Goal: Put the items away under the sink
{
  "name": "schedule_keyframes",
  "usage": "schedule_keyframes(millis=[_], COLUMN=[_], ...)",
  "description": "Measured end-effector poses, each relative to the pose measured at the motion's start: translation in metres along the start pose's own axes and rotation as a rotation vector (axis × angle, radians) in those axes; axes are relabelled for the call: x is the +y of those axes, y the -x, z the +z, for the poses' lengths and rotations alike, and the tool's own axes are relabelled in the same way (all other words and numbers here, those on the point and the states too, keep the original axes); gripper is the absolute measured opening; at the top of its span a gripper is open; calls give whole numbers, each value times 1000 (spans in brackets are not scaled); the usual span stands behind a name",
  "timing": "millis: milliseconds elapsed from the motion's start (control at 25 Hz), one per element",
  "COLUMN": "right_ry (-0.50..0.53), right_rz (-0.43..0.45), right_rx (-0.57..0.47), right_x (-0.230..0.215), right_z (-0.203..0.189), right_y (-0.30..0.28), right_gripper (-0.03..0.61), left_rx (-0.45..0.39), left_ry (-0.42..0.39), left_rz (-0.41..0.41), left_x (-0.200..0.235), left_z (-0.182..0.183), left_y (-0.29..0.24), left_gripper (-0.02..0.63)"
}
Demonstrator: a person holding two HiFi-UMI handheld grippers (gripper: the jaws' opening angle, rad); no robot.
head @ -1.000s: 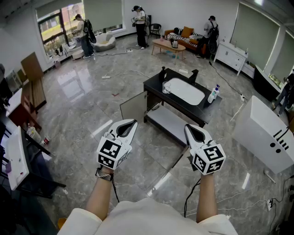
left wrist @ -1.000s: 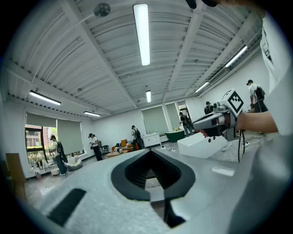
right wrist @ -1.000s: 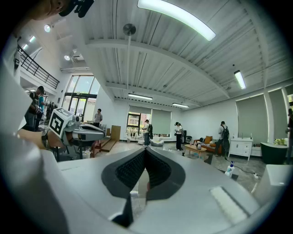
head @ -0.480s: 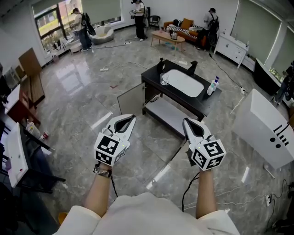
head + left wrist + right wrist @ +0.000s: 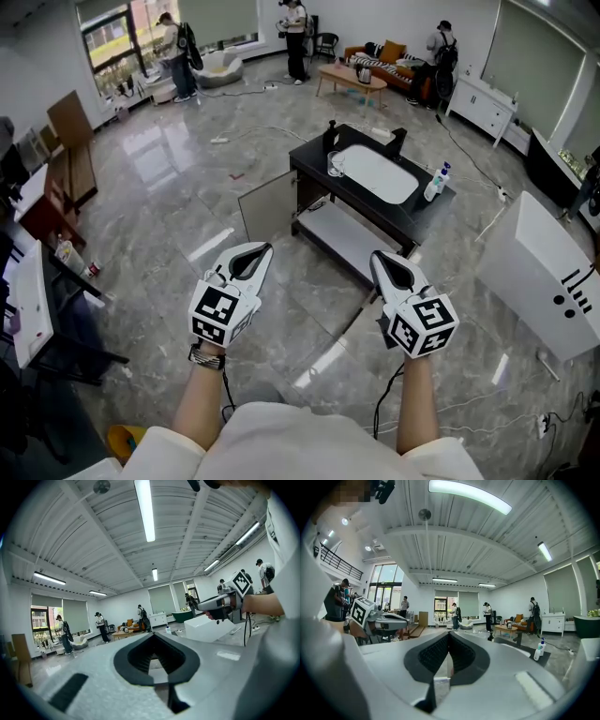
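Sink cabinet (image 5: 361, 204) lengthwise upper-left to lower-right, left tool (image 5: 265, 248), right tool (image 5: 376, 256) closed, empty

My white plastic left gripper (image 5: 264, 249) and white plastic right gripper (image 5: 377, 255) have black pads and are patterned with black-and-white squares. Beneath them, the glossy stone floor (image 5: 178, 225) is grey, veined with paler marbling. The boxy sink cabinet (image 5: 314, 169) is black and its oval basin (image 5: 375, 174) white. The slim spray bottle (image 5: 433, 189) is white with a blue top.
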State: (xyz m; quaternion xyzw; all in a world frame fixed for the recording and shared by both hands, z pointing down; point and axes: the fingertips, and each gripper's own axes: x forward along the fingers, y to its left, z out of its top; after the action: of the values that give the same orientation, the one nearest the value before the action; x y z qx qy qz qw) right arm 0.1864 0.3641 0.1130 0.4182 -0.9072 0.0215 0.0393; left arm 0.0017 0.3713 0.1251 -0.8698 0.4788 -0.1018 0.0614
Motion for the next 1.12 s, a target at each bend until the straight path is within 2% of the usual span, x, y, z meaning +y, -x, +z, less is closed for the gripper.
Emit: schedule_keyframes(millis=[200, 440, 640, 1120], right_ry=[-24, -7, -4, -22], right_rz=[10, 4, -27, -109], right_rx=[1, 0, -9, -26], right_x=[-19, -35, -58, -103], right_z=[-5, -8, -2, 22], right_y=[-6, -38, -85, -233], right_gripper=[8, 8, 8, 8], left_rx=[11, 5, -14, -22], left_ry=[-1, -3, -6, -34], left_rz=[7, 3, -25, -103], left_x=[-2, 26, 68, 201], left_z=[-3, -11, -16, -20], left_y=[-15, -47, -89, -187], left_gripper=[-2, -2, -2, -2])
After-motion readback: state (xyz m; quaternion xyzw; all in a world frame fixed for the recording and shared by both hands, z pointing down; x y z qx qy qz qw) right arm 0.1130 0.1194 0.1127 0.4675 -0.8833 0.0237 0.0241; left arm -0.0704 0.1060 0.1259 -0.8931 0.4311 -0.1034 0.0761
